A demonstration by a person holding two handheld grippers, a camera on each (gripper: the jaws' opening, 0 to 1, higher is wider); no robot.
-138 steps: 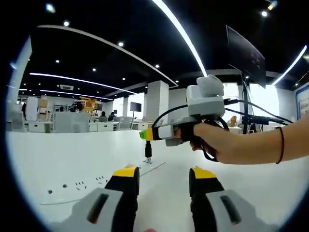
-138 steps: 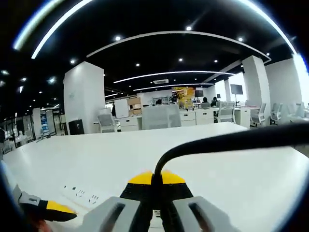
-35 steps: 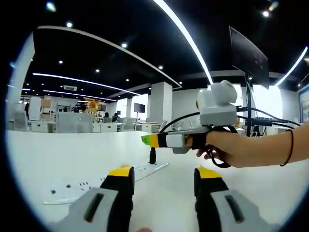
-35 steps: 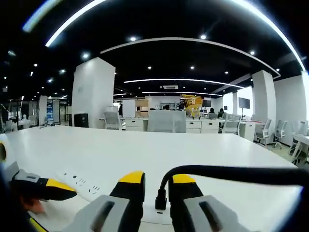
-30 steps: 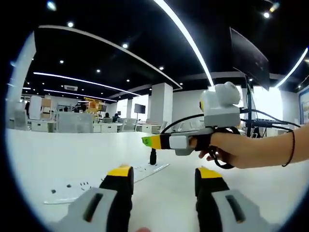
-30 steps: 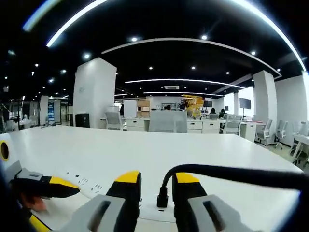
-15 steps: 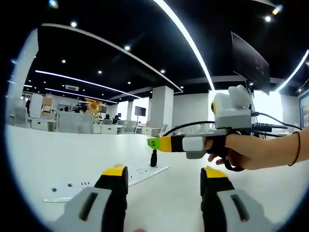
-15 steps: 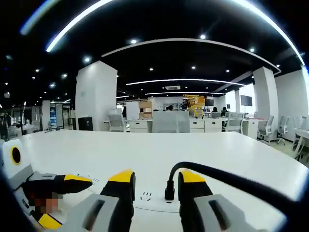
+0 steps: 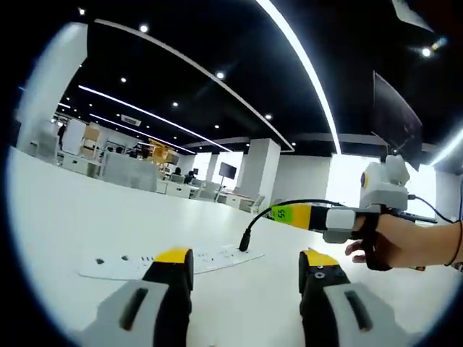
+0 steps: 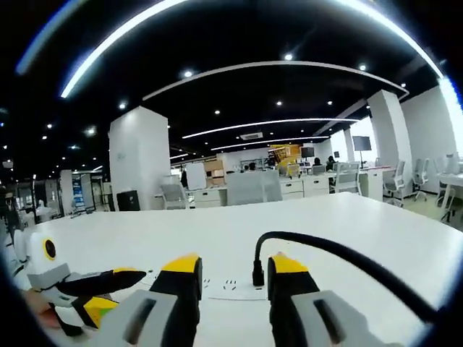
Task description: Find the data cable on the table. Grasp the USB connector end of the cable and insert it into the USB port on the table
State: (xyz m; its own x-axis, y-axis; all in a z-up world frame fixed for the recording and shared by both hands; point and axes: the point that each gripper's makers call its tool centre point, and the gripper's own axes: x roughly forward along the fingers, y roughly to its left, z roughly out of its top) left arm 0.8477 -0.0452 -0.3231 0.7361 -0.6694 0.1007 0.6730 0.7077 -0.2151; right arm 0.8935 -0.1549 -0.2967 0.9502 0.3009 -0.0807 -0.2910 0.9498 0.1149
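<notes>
My right gripper (image 10: 233, 266) jaws stand apart, empty. The USB connector (image 10: 257, 273) is between them, upright in the power strip (image 10: 230, 288). It looks seated, so I'd back straight off without snagging the cable (image 10: 340, 253) arching right of the strip. Left gripper (image 9: 246, 256) gapes wide, empty, short of the strip. Office desks (image 10: 246, 189) sit far beyond it.

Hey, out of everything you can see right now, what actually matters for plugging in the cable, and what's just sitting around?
For the job:
- data cable
- USB connector, upright at the power strip
- right gripper
- left gripper

Just around:
- monitor
- office furniture in the background
- pillar
</notes>
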